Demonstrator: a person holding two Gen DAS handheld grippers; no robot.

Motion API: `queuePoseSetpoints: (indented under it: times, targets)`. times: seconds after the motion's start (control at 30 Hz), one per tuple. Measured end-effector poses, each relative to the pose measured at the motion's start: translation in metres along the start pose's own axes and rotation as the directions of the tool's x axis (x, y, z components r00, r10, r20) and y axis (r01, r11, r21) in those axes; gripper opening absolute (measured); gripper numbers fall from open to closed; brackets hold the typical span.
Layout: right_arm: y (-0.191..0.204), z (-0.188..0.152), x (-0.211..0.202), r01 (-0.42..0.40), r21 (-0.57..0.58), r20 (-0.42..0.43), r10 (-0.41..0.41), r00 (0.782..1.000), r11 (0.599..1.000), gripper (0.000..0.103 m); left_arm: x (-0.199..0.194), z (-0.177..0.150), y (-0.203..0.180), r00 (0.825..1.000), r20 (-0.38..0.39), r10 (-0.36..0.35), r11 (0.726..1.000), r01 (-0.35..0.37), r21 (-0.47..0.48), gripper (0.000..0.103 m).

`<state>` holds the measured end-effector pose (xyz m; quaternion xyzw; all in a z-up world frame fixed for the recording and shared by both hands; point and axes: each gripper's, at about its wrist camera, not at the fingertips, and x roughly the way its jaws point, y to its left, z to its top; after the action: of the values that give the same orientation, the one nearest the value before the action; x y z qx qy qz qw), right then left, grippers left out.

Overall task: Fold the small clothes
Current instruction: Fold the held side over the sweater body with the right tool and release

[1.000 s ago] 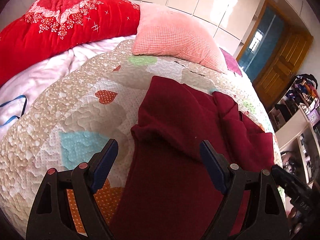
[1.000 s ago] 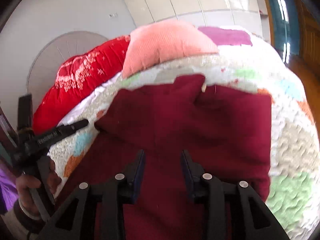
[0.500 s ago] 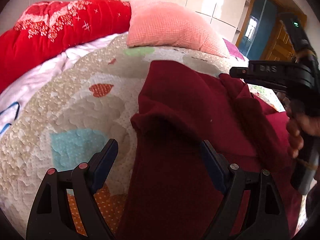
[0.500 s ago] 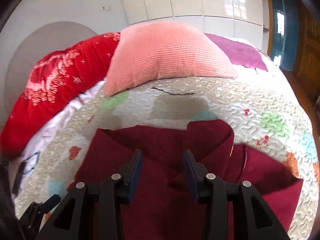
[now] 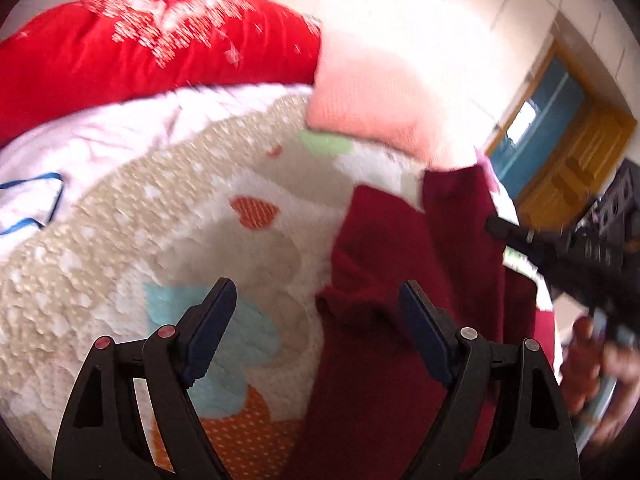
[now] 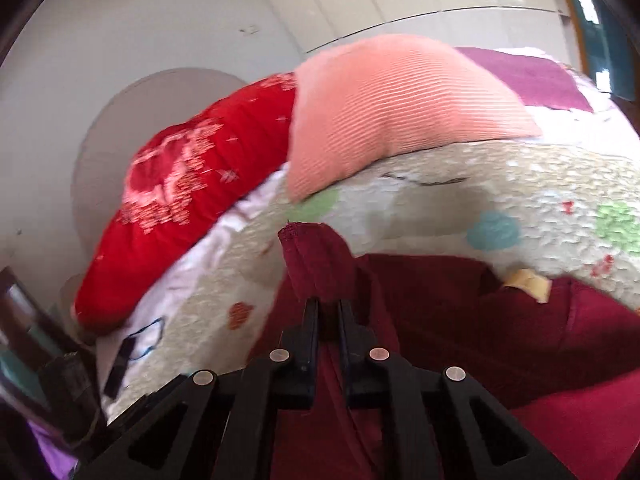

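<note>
Folding barely underway: the dark maroon knit garment (image 6: pixel 460 320) lies rumpled on the patchwork quilted bedspread (image 5: pixel 132 240), sleeve and far edge bunched, no neat fold yet; most of the job is left. The right tool (image 6: pixel 329 312) is clamped on a raised cuff-like corner w/ stitched hem; the left tool (image 5: pixel 316 312) hovers, fingers wide apart, over the garment's left edge, gripping nothing.

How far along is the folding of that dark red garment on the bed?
Early on, it seems. Done: the dark red garment lies on the patchwork quilt, rumpled, with no neat fold showing. In hand: the right gripper is shut on a bunched strip of it, raised off the quilt. The left gripper is open and holds nothing, near the garment's edge. Left: laying that strip over and finishing the folds.
</note>
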<state>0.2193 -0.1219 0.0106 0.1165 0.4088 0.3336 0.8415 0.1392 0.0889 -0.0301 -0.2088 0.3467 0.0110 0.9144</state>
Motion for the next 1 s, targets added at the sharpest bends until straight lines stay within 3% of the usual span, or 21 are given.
queuePoseSetpoints:
  times: [0.03, 0.1, 0.13, 0.23, 0.3, 0.33, 0.4, 0.47, 0.5, 0.53, 0.57, 0.7, 0.73, 0.77, 0.8, 0.83, 0.9, 0.93, 0.97, 1.0]
  targets:
    - [0.007, -0.006, 0.013, -0.035, -0.011, -0.049, 0.035, 0.998, 0.999, 0.008, -0.003, 0.002, 0.002, 1.0, 0.017, 0.005, 1.0, -0.005, -0.007, 0.084]
    - [0.014, -0.021, 0.029, -0.002, -0.028, -0.126, -0.002, 0.992, 1.0, 0.018, -0.005, 0.005, 0.004, 1.0, 0.027, 0.015, 1.0, -0.015, -0.004, 0.084]
    - [0.013, -0.026, 0.026, 0.018, -0.029, -0.122, -0.021, 0.992, 0.999, 0.028, -0.005, 0.005, 0.005, 1.0, 0.025, 0.019, 1.0, -0.019, 0.002, 0.084]
    - [-0.011, -0.037, -0.017, 0.072, -0.011, -0.047, -0.072, 0.996, 0.997, 0.033, -0.004, 0.005, 0.004, 1.0, 0.023, 0.021, 1.0, -0.021, 0.017, 0.084]
    - [-0.03, -0.043, -0.057, 0.205, -0.022, 0.01, -0.204, 0.979, 0.979, 0.043, -0.004, 0.005, 0.002, 0.999, 0.025, 0.023, 0.999, -0.024, 0.03, 0.084]
    - [-0.039, -0.047, -0.077, 0.297, -0.03, 0.038, -0.296, 0.954, 0.954, 0.049, -0.003, 0.004, 0.001, 0.999, 0.024, 0.026, 0.999, -0.027, 0.037, 0.084]
    - [-0.063, -0.053, -0.116, 0.482, -0.012, 0.083, -0.48, 0.873, 0.876, 0.052, -0.001, 0.003, -0.003, 0.999, 0.022, 0.035, 0.998, -0.036, 0.051, 0.084]
    - [-0.094, -0.059, -0.142, 0.612, 0.063, 0.078, -0.615, 0.785, 0.789, 0.07, 0.001, 0.003, -0.009, 0.999, 0.015, 0.039, 0.997, -0.04, 0.065, 0.084]
    - [-0.109, -0.063, -0.148, 0.649, 0.109, 0.057, -0.656, 0.752, 0.753, 0.071, 0.003, 0.004, -0.013, 0.999, 0.005, 0.042, 0.996, -0.042, 0.077, 0.084]
    - [-0.122, -0.066, -0.151, 0.654, 0.144, 0.032, -0.664, 0.747, 0.742, 0.071, 0.006, 0.006, -0.018, 0.999, -0.007, 0.047, 0.995, -0.047, 0.093, 0.084]
    - [-0.135, -0.07, -0.15, 0.633, 0.183, 0.012, -0.645, 0.764, 0.752, 0.071, 0.009, 0.007, -0.024, 0.998, -0.013, 0.057, 0.992, -0.055, 0.112, 0.084]
    - [-0.159, -0.082, -0.135, 0.476, 0.284, 0.015, -0.5, 0.866, 0.832, 0.071, 0.027, 0.018, -0.049, 0.991, 0.008, 0.136, 0.969, -0.135, 0.206, 0.084]
    - [-0.159, -0.084, -0.13, 0.452, 0.291, 0.019, -0.477, 0.879, 0.844, 0.062, 0.034, 0.02, -0.052, 0.987, 0.003, 0.161, 0.964, -0.157, 0.214, 0.084]
    - [-0.159, -0.081, -0.124, 0.455, 0.283, 0.018, -0.479, 0.878, 0.844, 0.043, 0.041, 0.022, -0.055, 0.985, -0.005, 0.173, 0.96, -0.168, 0.224, 0.084]
    - [-0.156, -0.08, -0.121, 0.485, 0.261, 0.024, -0.508, 0.861, 0.835, 0.038, 0.046, 0.022, -0.056, 0.984, -0.011, 0.178, 0.959, -0.171, 0.226, 0.084]
    - [-0.155, -0.079, -0.121, 0.503, 0.243, 0.041, -0.527, 0.849, 0.829, 0.024, 0.051, 0.022, -0.057, 0.984, -0.017, 0.179, 0.959, -0.171, 0.226, 0.084]
    - [-0.159, -0.079, -0.135, 0.493, 0.269, 0.091, -0.532, 0.842, 0.827, 0.015, 0.063, 0.019, -0.059, 0.983, -0.046, 0.179, 0.959, -0.164, 0.232, 0.084]
    - [-0.16, -0.079, -0.146, 0.505, 0.292, 0.117, -0.555, 0.824, 0.812, 0.01, 0.068, 0.016, -0.06, 0.98, -0.068, 0.188, 0.955, -0.167, 0.244, 0.084]
    - [-0.164, -0.081, -0.156, 0.531, 0.334, 0.142, -0.598, 0.789, 0.779, 0.009, 0.073, 0.013, -0.061, 0.976, -0.08, 0.201, 0.951, -0.174, 0.256, 0.084]
    - [-0.172, -0.083, -0.162, 0.538, 0.372, 0.142, -0.619, 0.773, 0.757, 0.009, 0.076, 0.009, -0.06, 0.974, -0.082, 0.212, 0.947, -0.183, 0.264, 0.084]
